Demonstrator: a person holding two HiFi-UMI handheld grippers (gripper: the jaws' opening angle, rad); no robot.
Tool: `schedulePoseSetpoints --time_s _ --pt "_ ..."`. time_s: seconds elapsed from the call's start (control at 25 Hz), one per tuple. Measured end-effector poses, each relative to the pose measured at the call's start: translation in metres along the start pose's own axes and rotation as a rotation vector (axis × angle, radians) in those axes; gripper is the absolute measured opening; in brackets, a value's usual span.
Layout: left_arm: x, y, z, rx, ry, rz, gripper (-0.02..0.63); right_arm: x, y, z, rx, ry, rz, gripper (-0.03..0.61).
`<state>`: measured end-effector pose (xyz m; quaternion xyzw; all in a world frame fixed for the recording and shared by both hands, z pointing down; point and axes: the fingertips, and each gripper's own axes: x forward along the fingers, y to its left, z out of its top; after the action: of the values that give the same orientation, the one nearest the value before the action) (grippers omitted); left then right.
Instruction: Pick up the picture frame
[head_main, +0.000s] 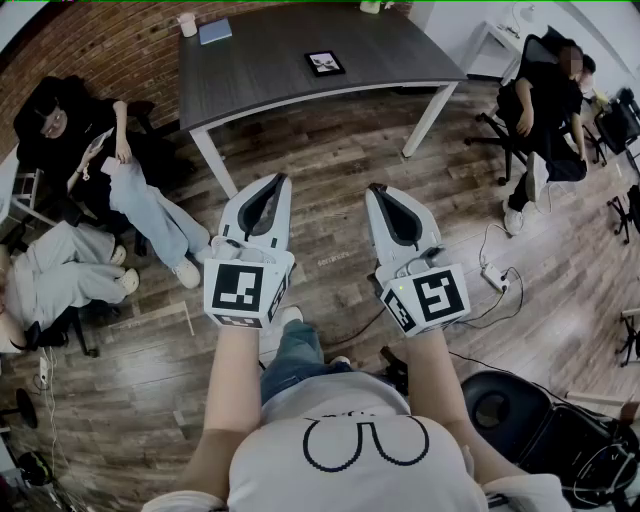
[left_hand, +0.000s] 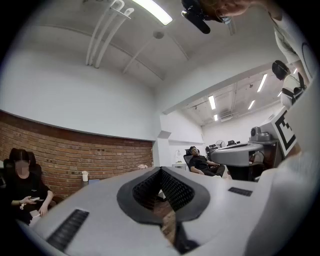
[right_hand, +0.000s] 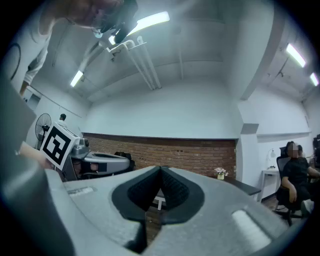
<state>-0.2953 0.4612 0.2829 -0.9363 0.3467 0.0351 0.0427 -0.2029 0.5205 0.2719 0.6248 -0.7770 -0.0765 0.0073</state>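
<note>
The left tool (head_main: 280, 180) and the right tool (head_main: 376, 188) are both closed and empty, well apart from the picture frame (head_main: 324, 63) lying on the table (head_main: 260, 70). Reaching it with closed jaws would probably push it away. Only the head view shows it; the gripper views see a brick wall (right_hand: 165, 152).

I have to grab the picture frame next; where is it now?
Head view, top centre: the picture frame lies on the grey table, toward its near edge, well right of the cup and blue notebook.
</note>
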Motion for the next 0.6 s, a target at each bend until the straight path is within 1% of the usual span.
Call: schedulePoseSetpoints --time_s 0.16,0.28,0.48,0.6 --pt "0.003 0.007 -0.004 0.01 0.0 0.007 -0.002 0.007 -0.001 -0.003 -0.006 -0.01 -0.006 -0.005" --pt "0.01 0.015 -0.004 0.019 0.0 -0.003 -0.002 0.019 -0.005 -0.003 -0.009 -0.015 -0.016 -0.005" --pt "0.036 0.045 -0.006 0.021 -0.014 -0.025 -0.002 0.057 -0.009 -0.003 -0.028 -0.022 -0.029 -0.005" --pt "0.057 0.064 -0.004 0.036 -0.027 -0.054 -0.002 0.083 -0.018 -0.004 -0.035 -0.019 -0.058 -0.005"
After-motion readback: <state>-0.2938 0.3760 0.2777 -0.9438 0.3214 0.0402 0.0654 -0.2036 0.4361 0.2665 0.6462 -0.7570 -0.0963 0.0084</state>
